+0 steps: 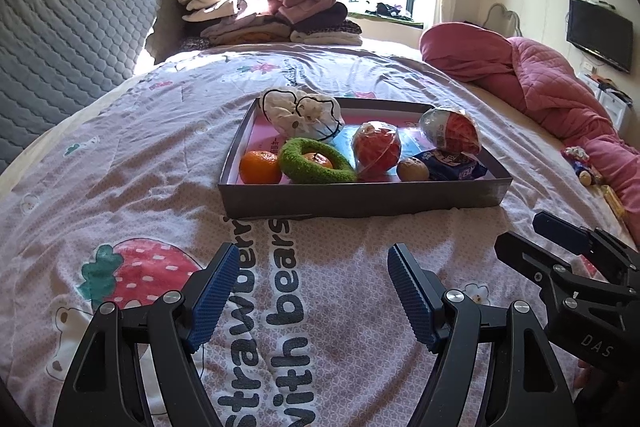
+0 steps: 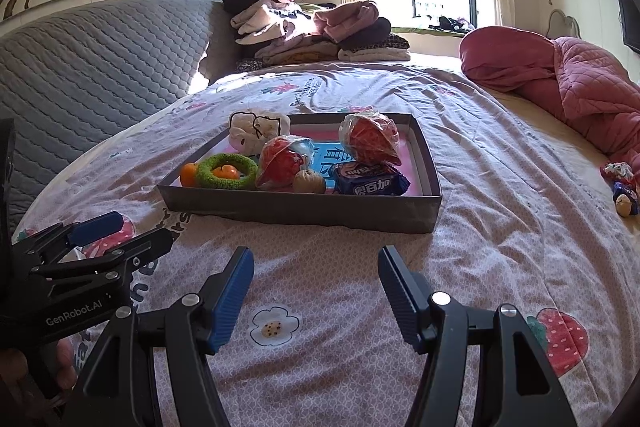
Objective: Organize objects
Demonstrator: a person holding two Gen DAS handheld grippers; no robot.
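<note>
On your far left the grey quilted headboard [image 1: 68, 39] runs along the edge of the bed, and your left gripper [image 1: 310, 259] hovers above the strawberry bedspread [image 1: 132, 155] with its blue pads spread wide and nothing between them. Straight ahead of it the shallow grey box [image 1: 360, 197] sits flat on the bedspread, and everything to be sorted lies inside. At the box's left end a tangerine [image 1: 260, 167] rests just beside a fuzzy green ring [image 1: 316, 163], which circles a second small orange fruit. Behind the ring, in the back left corner, a white cloth bundle [image 1: 300, 115] leans over the rim. Moving right, a red ball wrapped in clear plastic [image 1: 376, 149] sits mid-box, with a walnut [image 1: 413, 169] touching the front wall beside it. Next comes a blue snack packet [image 1: 456, 163], and behind it a second plastic-wrapped red ball [image 1: 450, 129] fills the right end. Your right gripper [image 2: 316, 261] also hangs over the bedspread near the box's front wall, fingers parted and holding nothing. Beyond the box a pile of folded clothes [image 1: 264, 11] sits at the far end of the bed. To your right a pink quilt [image 1: 552, 95] lies bunched up, and a few small items [image 2: 622, 187] lie on the bed edge near it.
</note>
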